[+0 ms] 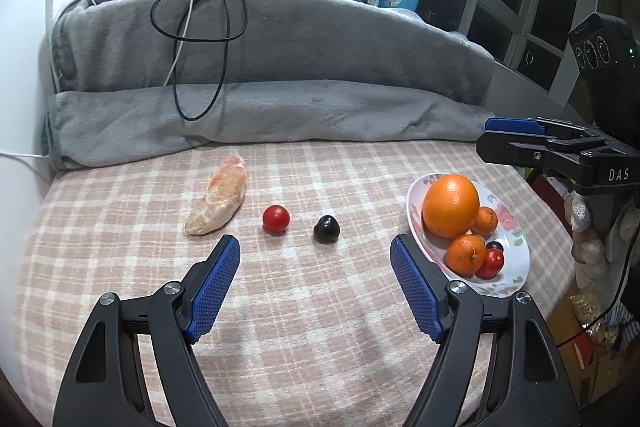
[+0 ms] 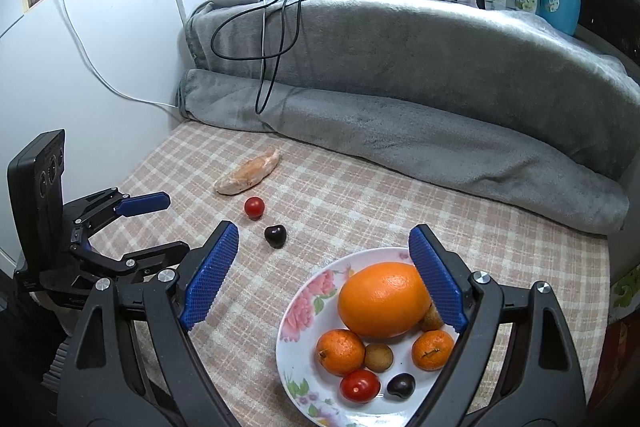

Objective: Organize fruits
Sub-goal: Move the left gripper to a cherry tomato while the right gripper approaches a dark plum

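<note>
In the left wrist view, the left gripper (image 1: 316, 251) is held with its jaws spread and empty above the checked cloth (image 1: 120, 267), while the dark plum (image 1: 327, 229), the red tomato (image 1: 276, 219) and the peeled citrus segment (image 1: 218, 202) are seen lying in a row well to the left of the flowered plate (image 1: 516, 279); the round fruits could be nudged and rolled off if one pad lands first. In the right wrist view, the right gripper (image 2: 324, 251) is likewise seen parted and empty over the plate's near-left edge, and the crowded plate, where the large orange (image 2: 382, 301) is ringed by small fruits, could be tipped or spilled if its rim is struck.
</note>
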Action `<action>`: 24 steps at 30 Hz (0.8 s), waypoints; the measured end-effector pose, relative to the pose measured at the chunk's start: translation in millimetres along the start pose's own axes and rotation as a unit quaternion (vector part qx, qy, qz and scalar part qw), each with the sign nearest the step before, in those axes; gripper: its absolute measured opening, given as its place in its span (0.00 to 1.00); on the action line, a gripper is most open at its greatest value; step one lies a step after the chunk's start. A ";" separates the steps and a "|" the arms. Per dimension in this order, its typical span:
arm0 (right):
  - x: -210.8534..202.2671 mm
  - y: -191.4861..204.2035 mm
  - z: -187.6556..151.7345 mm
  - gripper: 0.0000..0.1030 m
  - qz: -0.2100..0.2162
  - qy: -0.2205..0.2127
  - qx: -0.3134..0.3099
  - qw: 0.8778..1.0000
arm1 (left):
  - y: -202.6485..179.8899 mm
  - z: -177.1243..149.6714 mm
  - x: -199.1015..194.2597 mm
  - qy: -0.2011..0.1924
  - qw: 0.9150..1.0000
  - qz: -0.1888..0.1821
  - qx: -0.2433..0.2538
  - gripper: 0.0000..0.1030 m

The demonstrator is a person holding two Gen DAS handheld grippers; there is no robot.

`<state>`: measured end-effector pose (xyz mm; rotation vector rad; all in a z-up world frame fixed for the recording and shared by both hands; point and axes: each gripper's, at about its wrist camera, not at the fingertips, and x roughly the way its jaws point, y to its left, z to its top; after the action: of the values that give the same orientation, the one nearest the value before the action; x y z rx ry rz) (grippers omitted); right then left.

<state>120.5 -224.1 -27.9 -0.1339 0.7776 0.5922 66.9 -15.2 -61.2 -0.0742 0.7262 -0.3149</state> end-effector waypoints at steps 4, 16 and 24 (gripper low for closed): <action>1.1 0.6 1.4 0.87 0.003 0.001 0.001 1.000 | 0.8 -0.1 0.2 0.000 1.000 0.002 0.002 0.75; 7.3 9.8 2.2 0.87 0.013 -0.016 -0.021 1.000 | 10.7 0.1 3.4 -0.006 1.000 0.005 -0.001 0.75; 19.6 14.3 4.3 0.87 0.004 0.010 -0.037 0.999 | 19.8 1.6 8.0 -0.001 1.000 0.005 -0.005 0.75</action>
<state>126.3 -201.9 -37.0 -0.2058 0.7753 0.6285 78.6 1.1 -68.7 -0.0812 0.7262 -0.3015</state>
